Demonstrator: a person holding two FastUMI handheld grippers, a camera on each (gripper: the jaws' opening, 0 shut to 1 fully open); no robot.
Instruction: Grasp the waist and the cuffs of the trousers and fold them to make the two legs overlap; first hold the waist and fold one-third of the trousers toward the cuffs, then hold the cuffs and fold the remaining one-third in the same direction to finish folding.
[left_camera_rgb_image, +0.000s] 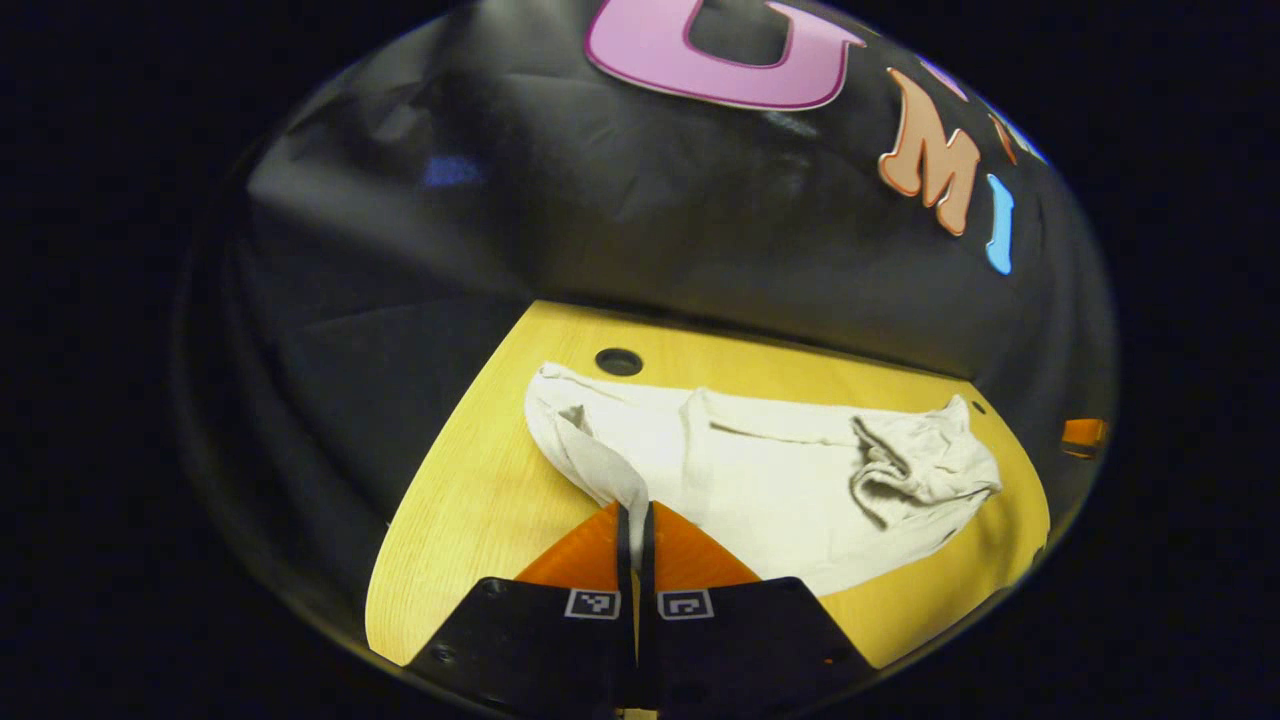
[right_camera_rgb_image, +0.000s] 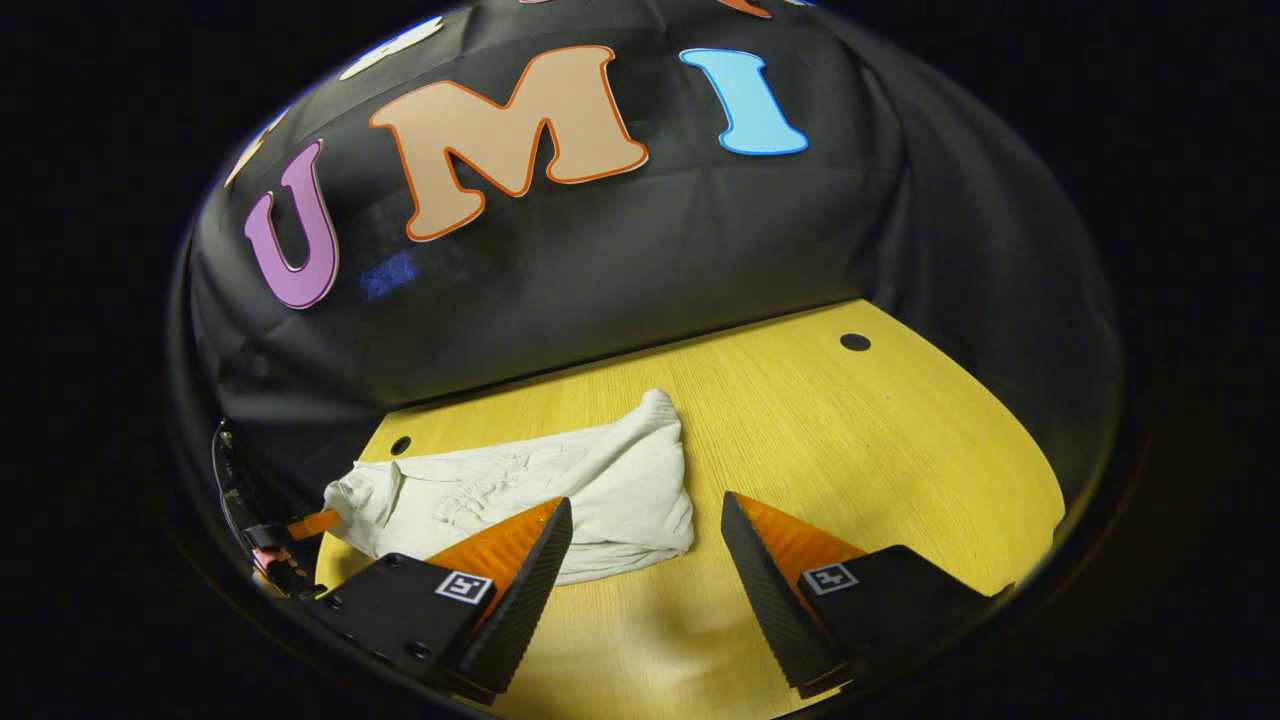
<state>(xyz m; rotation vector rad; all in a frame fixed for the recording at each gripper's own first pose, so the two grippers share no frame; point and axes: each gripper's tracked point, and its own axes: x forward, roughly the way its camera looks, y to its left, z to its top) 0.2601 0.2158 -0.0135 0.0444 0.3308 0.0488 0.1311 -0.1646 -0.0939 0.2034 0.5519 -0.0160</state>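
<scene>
White cloth sits pinched between my left gripper (left_camera_rgb_image: 636, 515), whose two fingers are nearly together on a lifted strip of the trousers (left_camera_rgb_image: 760, 470). My right gripper (right_camera_rgb_image: 645, 520) hangs with its fingers spread wide and nothing between them, just above the near edge of the garment. From there I see the trousers lying as a pale, wrinkled band across the wooden table (right_camera_rgb_image: 900, 450), one end bunched into a rumpled heap, close to the black cloth wall (right_camera_rgb_image: 600, 260).
</scene>
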